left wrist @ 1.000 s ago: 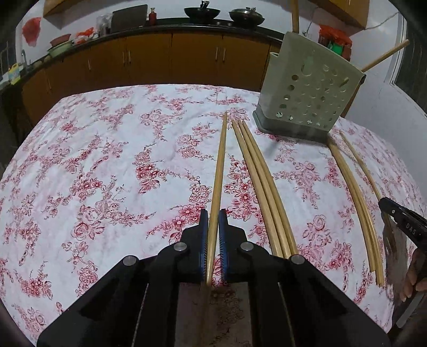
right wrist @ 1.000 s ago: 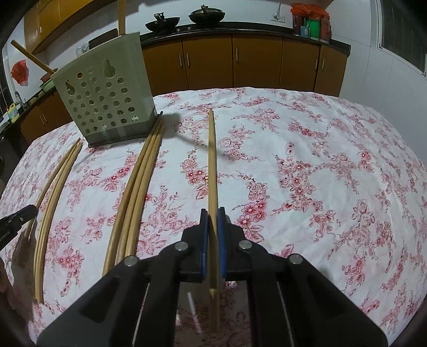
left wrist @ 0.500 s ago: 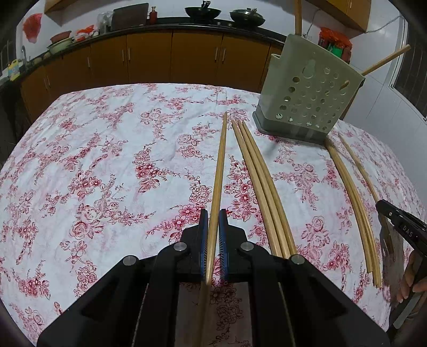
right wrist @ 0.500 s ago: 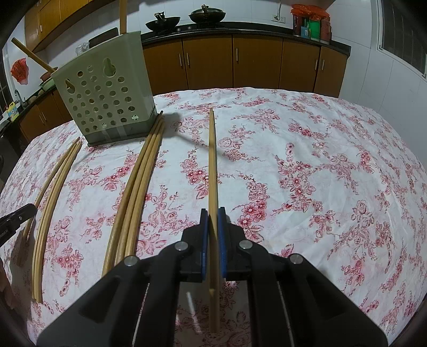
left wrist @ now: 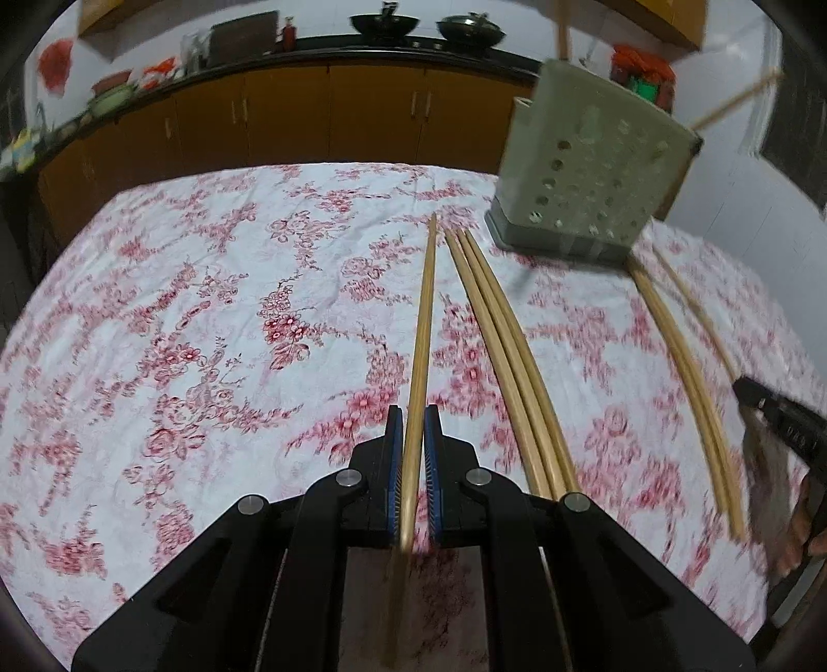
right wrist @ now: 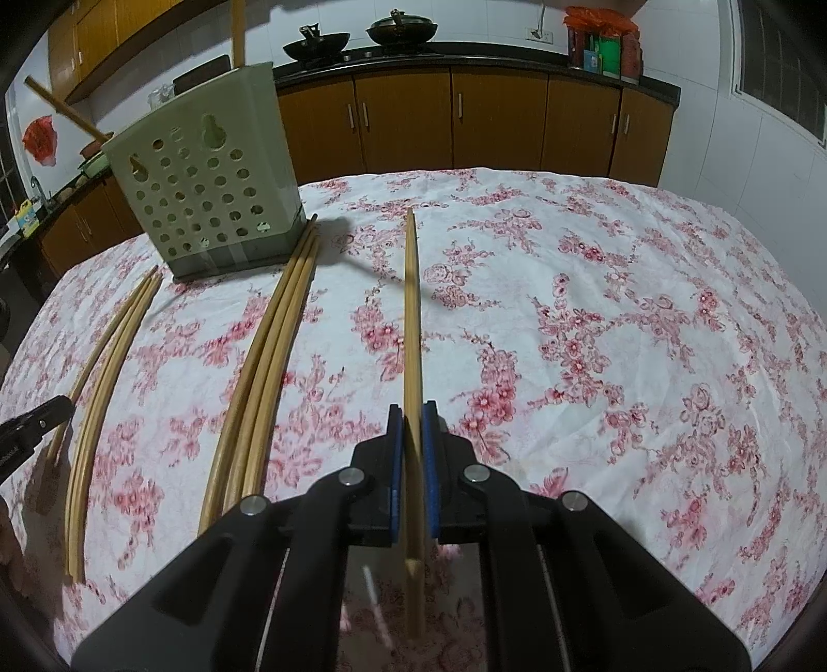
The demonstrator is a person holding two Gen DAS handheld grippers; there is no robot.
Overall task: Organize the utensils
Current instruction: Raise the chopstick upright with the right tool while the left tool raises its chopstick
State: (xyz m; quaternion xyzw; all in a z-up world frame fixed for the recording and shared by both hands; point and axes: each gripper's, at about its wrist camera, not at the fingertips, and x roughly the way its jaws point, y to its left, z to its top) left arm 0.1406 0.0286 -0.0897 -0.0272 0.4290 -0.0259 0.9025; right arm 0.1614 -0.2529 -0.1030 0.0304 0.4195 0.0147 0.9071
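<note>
Left claw (left wrist: pixel 412 455) was pinched on a single chopstick (left wrist: pixel 424 331), blue pads (left wrist: pixel 394 465) pressed against both sides of it. Right claw (right wrist: pixel 412 455) was likewise clamped on its own chopstick (right wrist: pixel 412 320), which we saw edge-on between the pads, the butt end sticking out behind the jaws. Whether either stick's far tip touched the cloth we could not tell.

Near us, the surface (right wrist: pixel 620 336) carried a white cloth with a red flower print. Just beside the left-held stick, in the left wrist view, lay a bundle of three chopsticks (left wrist: pixel 511 362), touching each other and running away from us; the same bundle (right wrist: pixel 269 362) sat left of the right-held stick in the other view. Well apart from it lay another group of loose chopsticks (right wrist: pixel 103 382), near the surface's edge. We caught the other tool's black tip (left wrist: pixel 780 413) at the frame's right edge in the left view, close to those outer sticks, with fingers (left wrist: pixel 798 532) below it.

Further back stood the green perforated utensil holder (right wrist: pixel 207 186), upright on the cloth, with the far tips of the bundle at its base. Two sticks (right wrist: pixel 59 108) already poked out of its top, one tilted. Behind it ran brown cabinets (right wrist: pixel 496 124) with two dark woks (right wrist: pixel 398 28) on top.
</note>
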